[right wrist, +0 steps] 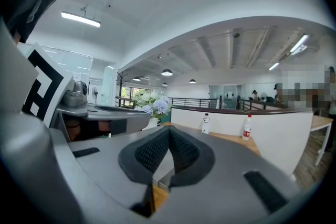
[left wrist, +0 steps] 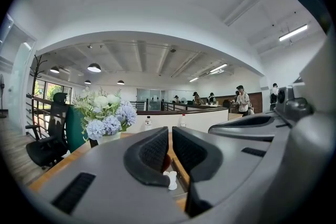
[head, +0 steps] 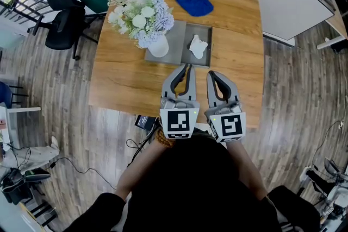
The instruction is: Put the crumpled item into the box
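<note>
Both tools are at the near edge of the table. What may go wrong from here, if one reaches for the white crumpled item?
1. The vase of flowers stands right beside the crumpled item, which lies in the grey box; the left tool could knock it when reaching.
2. The left tool and the right tool both have their jaws together or nearly so; unless opened first, they would probably just push the light item.
</note>
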The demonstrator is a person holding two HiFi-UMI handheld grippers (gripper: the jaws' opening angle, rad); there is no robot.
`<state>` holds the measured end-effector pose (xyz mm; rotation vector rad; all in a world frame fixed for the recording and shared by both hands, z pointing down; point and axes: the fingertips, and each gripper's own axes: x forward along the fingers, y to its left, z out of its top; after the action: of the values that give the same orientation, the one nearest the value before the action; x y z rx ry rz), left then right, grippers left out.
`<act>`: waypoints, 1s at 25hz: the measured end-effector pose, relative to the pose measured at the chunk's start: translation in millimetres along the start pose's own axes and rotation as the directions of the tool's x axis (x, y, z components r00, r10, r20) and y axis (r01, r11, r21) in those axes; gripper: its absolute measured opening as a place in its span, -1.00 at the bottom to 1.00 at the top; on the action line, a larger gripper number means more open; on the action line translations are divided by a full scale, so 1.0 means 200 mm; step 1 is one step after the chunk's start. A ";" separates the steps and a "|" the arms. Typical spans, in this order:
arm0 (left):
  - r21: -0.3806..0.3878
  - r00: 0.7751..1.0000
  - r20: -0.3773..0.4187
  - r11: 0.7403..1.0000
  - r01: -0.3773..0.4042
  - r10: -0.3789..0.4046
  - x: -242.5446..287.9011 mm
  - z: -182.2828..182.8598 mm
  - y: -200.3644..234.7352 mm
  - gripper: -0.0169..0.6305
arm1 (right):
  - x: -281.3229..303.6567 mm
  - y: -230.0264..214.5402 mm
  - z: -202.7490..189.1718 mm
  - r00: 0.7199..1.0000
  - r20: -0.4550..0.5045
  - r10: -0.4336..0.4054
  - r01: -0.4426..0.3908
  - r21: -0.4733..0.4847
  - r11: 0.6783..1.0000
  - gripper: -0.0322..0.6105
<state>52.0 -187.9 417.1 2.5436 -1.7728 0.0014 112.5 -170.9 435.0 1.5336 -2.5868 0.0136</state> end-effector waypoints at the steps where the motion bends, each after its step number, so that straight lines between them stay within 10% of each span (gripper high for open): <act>1: 0.001 1.000 -0.001 1.000 -0.001 0.001 0.00 0.00 0.00 -0.82 | 0.00 0.00 0.00 1.000 -0.001 0.001 -0.001 0.001 1.000 -0.89; 25: -0.005 1.000 -0.008 1.000 -0.002 0.002 -0.04 -0.01 0.01 -0.82 | -0.02 0.03 -0.03 1.000 -0.018 0.006 -0.006 -0.009 1.000 -0.89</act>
<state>46.5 -180.8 419.5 2.5351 -1.7698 0.0074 109.9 -164.8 440.0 1.5158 -2.5744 0.0161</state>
